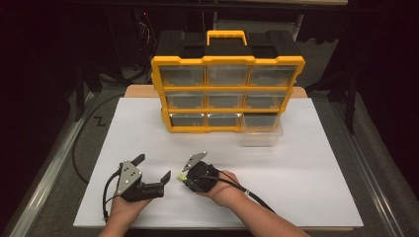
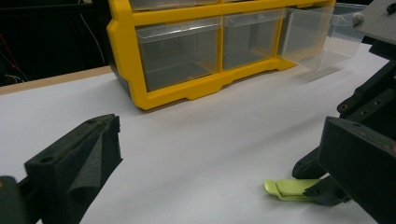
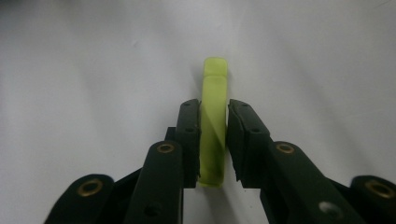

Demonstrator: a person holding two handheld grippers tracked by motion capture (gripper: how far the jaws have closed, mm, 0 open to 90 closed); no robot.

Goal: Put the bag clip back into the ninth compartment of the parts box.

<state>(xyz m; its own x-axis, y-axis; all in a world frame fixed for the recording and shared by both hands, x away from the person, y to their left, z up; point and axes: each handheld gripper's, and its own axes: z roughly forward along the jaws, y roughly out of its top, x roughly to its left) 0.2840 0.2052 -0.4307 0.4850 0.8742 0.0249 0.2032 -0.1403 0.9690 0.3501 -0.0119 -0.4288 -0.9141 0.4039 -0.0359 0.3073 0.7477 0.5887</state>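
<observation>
A small lime-green clip (image 3: 215,79) lies flat against the white table sheet, and the two jaws of my right gripper (image 3: 214,126) press on its sides, shut on it. In the high view this gripper (image 1: 184,177) sits low at the front centre with the clip (image 1: 181,176) at its tip. My left gripper (image 1: 153,168) rests just to its left, open, with nothing between the jaws. The left gripper view looks through those wide-apart jaws (image 2: 219,158) and shows the clip (image 2: 287,189) pinched on the table at lower right.
A yellow and black drawer organiser (image 1: 227,61) stands at the back centre of the white sheet (image 1: 306,163). Its bottom right clear drawer (image 1: 262,129) is pulled out toward me, and the same drawer (image 2: 322,37) appears in the left gripper view. Dark floor surrounds the table.
</observation>
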